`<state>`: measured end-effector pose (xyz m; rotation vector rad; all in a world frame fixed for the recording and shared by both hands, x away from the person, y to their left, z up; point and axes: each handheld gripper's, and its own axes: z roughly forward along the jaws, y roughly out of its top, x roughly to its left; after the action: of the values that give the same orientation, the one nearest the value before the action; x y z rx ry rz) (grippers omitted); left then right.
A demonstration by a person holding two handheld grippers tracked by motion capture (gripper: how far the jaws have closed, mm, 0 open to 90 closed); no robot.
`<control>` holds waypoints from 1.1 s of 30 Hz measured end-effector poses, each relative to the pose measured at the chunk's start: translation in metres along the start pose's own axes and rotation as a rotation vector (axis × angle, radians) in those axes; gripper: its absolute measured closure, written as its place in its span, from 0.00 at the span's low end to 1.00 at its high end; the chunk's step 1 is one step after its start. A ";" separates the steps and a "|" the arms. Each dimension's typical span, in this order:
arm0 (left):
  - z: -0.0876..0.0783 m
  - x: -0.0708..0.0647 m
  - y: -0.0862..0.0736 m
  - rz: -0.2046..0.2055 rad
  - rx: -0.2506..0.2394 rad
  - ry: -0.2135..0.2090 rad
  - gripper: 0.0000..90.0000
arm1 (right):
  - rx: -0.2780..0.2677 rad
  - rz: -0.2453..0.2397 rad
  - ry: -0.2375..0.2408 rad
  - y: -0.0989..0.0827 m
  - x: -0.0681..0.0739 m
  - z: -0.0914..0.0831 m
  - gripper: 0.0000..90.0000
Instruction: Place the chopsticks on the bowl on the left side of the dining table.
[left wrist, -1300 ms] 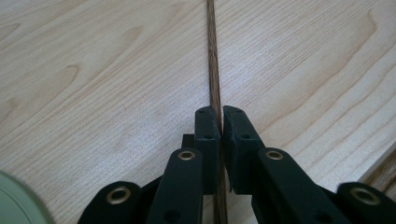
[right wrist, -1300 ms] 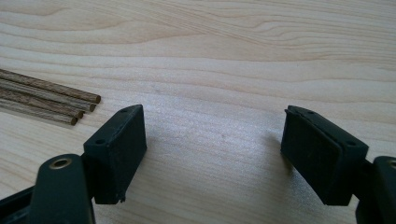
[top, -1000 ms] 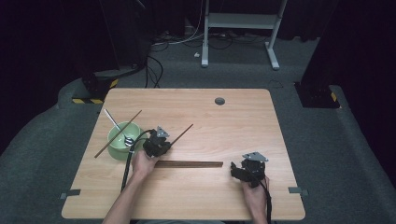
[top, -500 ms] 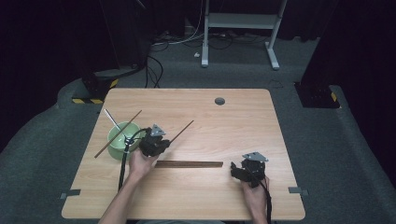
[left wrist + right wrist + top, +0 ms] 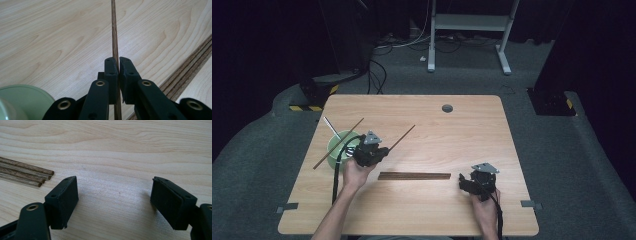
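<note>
Dark grey carpet and black drapes surround a pale wooden table with a small round hole near its far edge. Over the table's left part, the left gripper is clenched on a thin brown wooden stick; in the left gripper view its two black jaws stand almost together with that stick pinched between the pads, the stick running straight ahead of the fingertips and also back beneath them. In the high view the stick angles away from the claw toward the far right. Just behind and to the left of this gripper sits a light green bowl, with another long stick lying across it and a slim pale rod leaning out of it. Near the gripper's right side a bundle of the same dark sticks lies flat on the wood, seen too at the right edge of the left gripper view.

The right gripper rests low over the table, well apart from the left one, its jaws spread wide with bare wood between them. The bundle's ends lie just ahead and to the left of its left jaw
</note>
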<state>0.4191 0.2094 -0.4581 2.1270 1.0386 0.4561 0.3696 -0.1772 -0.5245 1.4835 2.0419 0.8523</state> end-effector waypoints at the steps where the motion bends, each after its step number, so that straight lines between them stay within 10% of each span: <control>1: -0.001 0.001 0.000 -0.001 -0.002 0.001 0.94 | 0.000 0.000 0.000 0.000 0.000 0.000 0.24; 33: -0.058 0.041 -0.010 -0.054 -0.009 0.078 0.94 | 0.000 0.000 0.000 0.000 0.000 0.000 0.24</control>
<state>0.4046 0.2720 -0.4256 2.0822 1.1330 0.5200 0.3696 -0.1772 -0.5245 1.4831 2.0419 0.8522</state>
